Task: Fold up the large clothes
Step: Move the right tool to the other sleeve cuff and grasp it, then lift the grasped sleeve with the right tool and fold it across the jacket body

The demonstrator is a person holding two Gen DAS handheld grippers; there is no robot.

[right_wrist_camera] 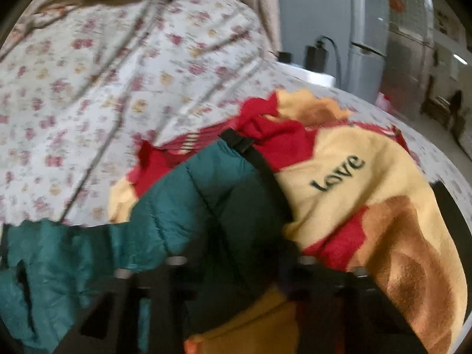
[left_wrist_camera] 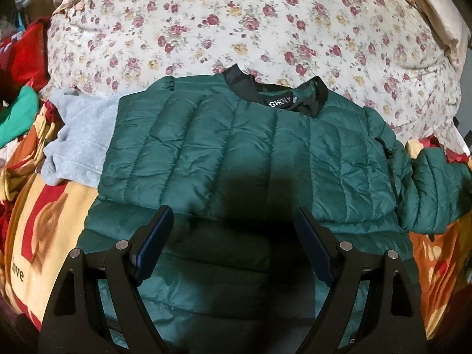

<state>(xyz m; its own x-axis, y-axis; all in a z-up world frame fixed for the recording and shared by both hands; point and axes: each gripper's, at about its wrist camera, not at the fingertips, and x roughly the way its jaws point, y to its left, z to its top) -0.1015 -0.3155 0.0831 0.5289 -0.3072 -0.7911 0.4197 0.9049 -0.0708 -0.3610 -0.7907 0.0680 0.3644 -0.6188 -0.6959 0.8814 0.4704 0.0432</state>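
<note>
Clearly a bulky piece: the green quilted jacket (left_wrist_camera: 242,153) lies spread on the bed, collar away from the left wrist camera, black neckband (left_wrist_camera: 274,91) with a white label facing up. Left gripper (left_wrist_camera: 233,227) hovers over the near hem, jaws wide, nothing between the blue pads (left_wrist_camera: 153,247). Shell looks like slick nylon, stitched in long vertical channels, puffy. Floral quilt (left_wrist_camera: 236,23) beyond it; a grey fleece garment (left_wrist_camera: 82,135) peeks from under the jacket's left edge; a yellow-and-red plush blanket (left_wrist_camera: 44,236) underneath.

Right wrist view, blurred: the jacket's sleeve (right_wrist_camera: 191,206) runs up from the right gripper (right_wrist_camera: 236,268), black cuff trim at its far end, resting on the blanket (right_wrist_camera: 368,206) printed "Love". Fingers narrowed around the sleeve's padding; it appears pinched, though blur hides the pads.

Judgement: light, soft, springy, slippery. It will slide and puff back open. Best gripped at seams, cuff or hem, where the fabric is thin.
</note>
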